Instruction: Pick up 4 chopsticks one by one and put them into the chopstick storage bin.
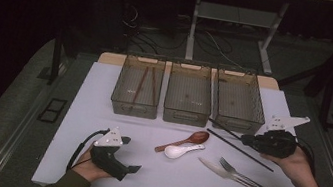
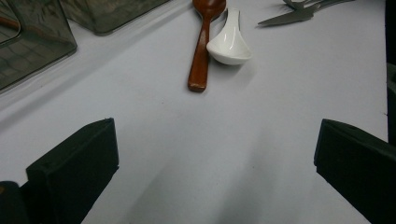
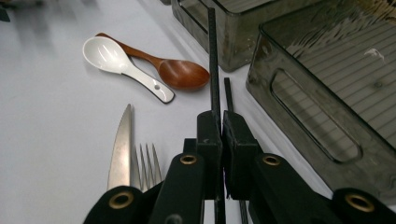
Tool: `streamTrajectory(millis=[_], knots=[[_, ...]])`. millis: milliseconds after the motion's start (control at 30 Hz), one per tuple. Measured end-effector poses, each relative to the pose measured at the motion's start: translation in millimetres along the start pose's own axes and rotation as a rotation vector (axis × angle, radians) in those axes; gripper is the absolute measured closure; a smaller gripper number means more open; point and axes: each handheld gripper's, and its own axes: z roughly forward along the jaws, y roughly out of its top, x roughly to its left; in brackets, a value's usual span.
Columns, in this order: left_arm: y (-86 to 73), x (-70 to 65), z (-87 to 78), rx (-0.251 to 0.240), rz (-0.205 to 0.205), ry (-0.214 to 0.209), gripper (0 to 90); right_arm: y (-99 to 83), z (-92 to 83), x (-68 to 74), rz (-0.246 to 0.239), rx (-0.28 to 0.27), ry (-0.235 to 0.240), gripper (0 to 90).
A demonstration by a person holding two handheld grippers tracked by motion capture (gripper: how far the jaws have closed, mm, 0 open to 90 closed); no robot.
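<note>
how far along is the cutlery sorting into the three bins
Early on. Done: the left bin already holds a pair of brown chopsticks. In hand: the right gripper is shut on one black chopstick, with a second lying on the table. Left: the wooden spoon, white spoon, knife and fork all still lie outside; the left gripper is open.

Black chopstick (image 3: 213, 56), brown wooden spoon (image 1: 187, 140), white ceramic spoon (image 1: 180, 150), silver knife (image 3: 120, 149) and fork (image 1: 242, 175), smoky grey ribbed bins (image 1: 239, 101), white bench (image 1: 166, 179).
</note>
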Motion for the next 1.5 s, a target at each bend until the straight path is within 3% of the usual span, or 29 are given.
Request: streamTrajectory(millis=[600,1500], knots=[[-0.4,0.0,0.6,0.005,0.006,-0.003,0.0,36.9,16.9,6.8,0.007,-0.018,-0.007,85.8],[-0.9,0.8,0.5,0.006,0.01,-0.008,0.0,85.9,60.7,15.0,0.011,-0.038,0.007,85.8]])
